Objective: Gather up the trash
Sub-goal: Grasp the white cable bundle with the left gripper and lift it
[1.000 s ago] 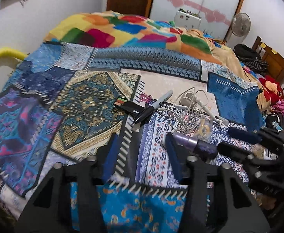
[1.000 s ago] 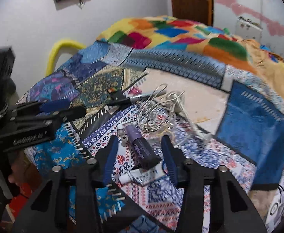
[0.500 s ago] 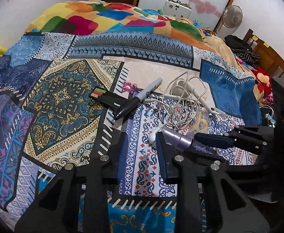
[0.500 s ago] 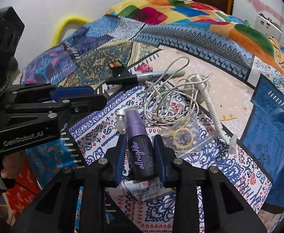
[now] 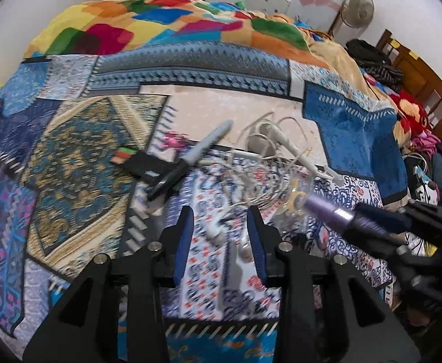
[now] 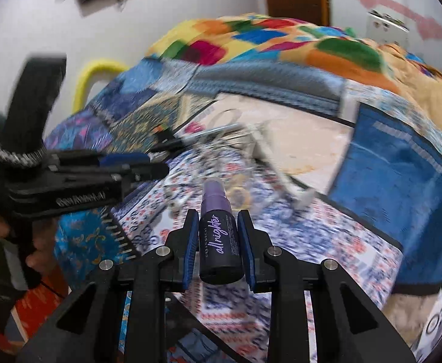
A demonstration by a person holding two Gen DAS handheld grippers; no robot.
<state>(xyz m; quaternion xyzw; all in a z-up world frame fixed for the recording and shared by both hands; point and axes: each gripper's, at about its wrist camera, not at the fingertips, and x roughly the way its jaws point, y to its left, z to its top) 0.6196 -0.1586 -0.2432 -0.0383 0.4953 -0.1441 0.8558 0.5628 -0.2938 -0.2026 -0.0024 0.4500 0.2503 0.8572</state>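
- lifted off the bedspread since the earlier frame: purple spray bottle, clamped in right gripper.
- judged light, rigid, slick; held mid-body.
- left gripper: apart, empty.

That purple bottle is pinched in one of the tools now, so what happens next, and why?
Probably carry it off to wherever the trash goes. The right hand-held gripper is shut on the spray bottle, which looks lifted clear of the bedspread. No bin shows, so where exactly is unclear.
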